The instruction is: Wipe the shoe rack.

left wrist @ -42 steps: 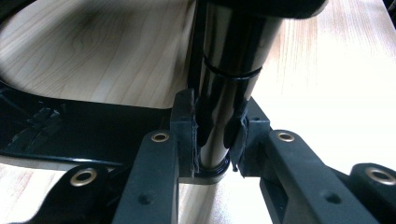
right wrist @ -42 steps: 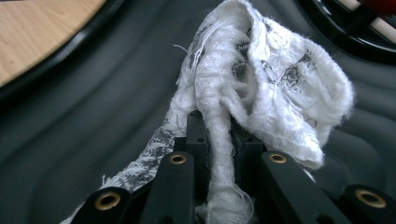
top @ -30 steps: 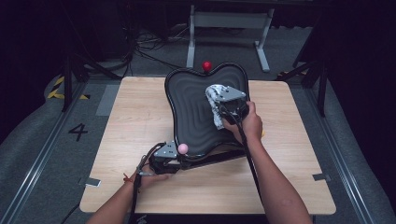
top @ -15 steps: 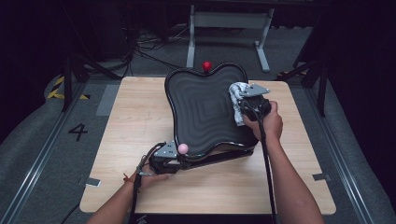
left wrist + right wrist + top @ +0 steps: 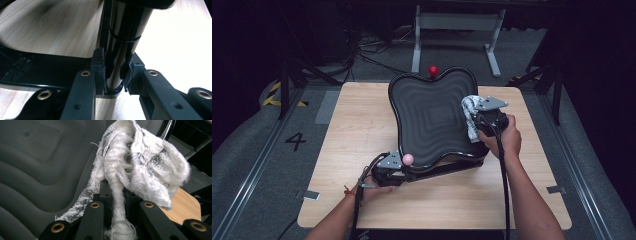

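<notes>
**Inspector:** Start with the right gripper (image 5: 479,125).

**Assistant:** In the high view it sits at the right edge of the black tray (image 5: 427,120), carried by the person's right hand (image 5: 503,140). Its jaws are clamped on a white cloth (image 5: 470,116) with grey markings. The right gripper view confirms it: the cloth (image 5: 140,167) is pinched between the two black jaws, a twisted strand running down through the gap and the bulk bunched above the tips of the right gripper (image 5: 117,192).

**Inspector:** Where does the cloth lie against the tray?

**Assistant:** It hangs over the tray's right rim, partly on the ridged grey-black surface (image 5: 37,165), partly beyond the edge. A corner of the wooden table (image 5: 186,207) shows past it.

**Inspector:** And the left gripper (image 5: 392,172)?

**Assistant:** It is low at the tray's near left corner, on the table (image 5: 352,130), held by the left hand (image 5: 367,190). A pink ball (image 5: 407,159) sits at the top of it. In the left gripper view the jaws of the left gripper (image 5: 117,72) are closed on a glossy black post (image 5: 125,37) under the tray, pads pressed to both sides of it.

**Inspector:** How does the tray stand?

**Assistant:** Tilted, its far edge raised. A red ball (image 5: 433,70) stands at the middle of that far rim.
</notes>
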### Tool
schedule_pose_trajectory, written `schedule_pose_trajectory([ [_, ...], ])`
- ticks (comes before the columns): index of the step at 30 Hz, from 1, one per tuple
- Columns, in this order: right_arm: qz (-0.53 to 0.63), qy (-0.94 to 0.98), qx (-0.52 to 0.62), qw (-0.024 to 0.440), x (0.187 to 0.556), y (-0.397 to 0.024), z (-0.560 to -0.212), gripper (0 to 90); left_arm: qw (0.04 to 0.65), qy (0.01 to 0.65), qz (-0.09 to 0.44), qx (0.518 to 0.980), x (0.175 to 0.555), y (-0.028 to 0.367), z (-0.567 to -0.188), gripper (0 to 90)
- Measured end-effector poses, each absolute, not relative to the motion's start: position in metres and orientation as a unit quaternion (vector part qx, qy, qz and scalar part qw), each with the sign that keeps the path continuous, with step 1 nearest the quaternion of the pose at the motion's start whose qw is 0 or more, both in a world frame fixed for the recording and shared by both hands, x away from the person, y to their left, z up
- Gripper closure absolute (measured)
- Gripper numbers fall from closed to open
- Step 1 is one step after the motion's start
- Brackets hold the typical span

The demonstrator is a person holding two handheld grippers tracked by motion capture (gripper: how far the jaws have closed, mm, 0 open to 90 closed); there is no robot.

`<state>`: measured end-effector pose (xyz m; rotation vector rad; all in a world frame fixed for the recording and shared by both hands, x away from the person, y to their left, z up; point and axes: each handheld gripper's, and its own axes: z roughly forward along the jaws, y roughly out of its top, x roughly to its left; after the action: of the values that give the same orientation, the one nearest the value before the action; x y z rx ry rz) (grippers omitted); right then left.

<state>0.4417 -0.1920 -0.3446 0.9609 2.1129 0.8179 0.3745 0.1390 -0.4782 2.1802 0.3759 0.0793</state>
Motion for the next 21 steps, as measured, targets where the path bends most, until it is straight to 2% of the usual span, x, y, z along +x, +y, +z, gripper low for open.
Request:
schedule_pose_trajectory([
  [21, 0.322, 0.807, 0.352, 0.347, 0.469, -0.166, -0.328, 80.1, 0.445, 0.150, 0.032, 0.882, 0.374, 0.138, -0.478, 73.8],
])
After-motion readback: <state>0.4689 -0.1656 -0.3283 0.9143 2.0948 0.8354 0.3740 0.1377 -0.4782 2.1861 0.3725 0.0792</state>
